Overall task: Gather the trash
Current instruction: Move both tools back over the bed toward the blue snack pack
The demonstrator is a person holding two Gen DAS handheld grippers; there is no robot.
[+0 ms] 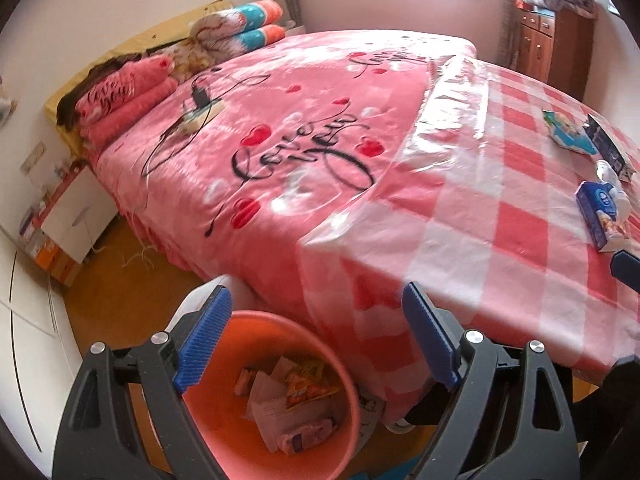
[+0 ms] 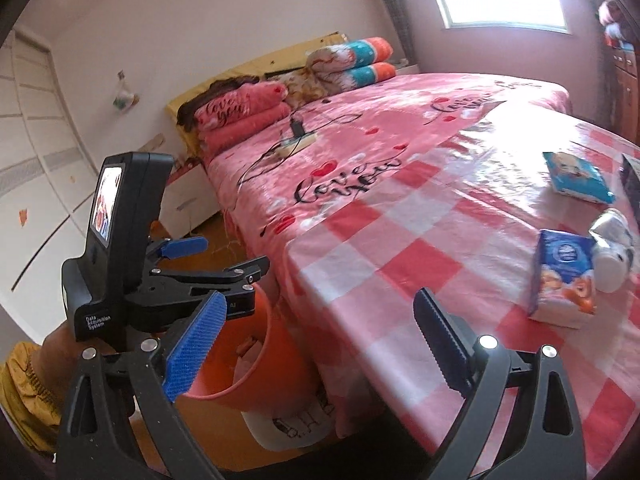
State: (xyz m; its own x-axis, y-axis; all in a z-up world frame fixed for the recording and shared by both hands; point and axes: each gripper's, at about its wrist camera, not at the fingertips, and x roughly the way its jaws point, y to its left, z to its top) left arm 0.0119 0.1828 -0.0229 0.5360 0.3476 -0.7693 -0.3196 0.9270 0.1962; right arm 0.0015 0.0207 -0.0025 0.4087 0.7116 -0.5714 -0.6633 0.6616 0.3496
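Note:
An orange bin (image 1: 224, 424) stands on the floor by the bed corner, holding several paper wrappers (image 1: 288, 396); it also shows in the right wrist view (image 2: 264, 364). My left gripper (image 1: 316, 340) is open and empty just above the bin. My right gripper (image 2: 316, 344) is open and empty over the checked sheet's near edge. On the sheet lie a blue carton (image 2: 564, 276), a crumpled white wrapper (image 2: 612, 252), a blue packet (image 2: 576, 178) and a dark packet (image 2: 632, 184). The carton (image 1: 600, 216) and blue packet (image 1: 568, 132) also show in the left wrist view.
A red-and-white checked plastic sheet (image 1: 500, 220) covers the near part of a pink bed (image 1: 280, 120). A power strip with a cable (image 2: 296, 142) lies on the bed. Folded quilts (image 2: 348, 64) are at the head. A wooden cabinet (image 1: 552, 44) stands far right.

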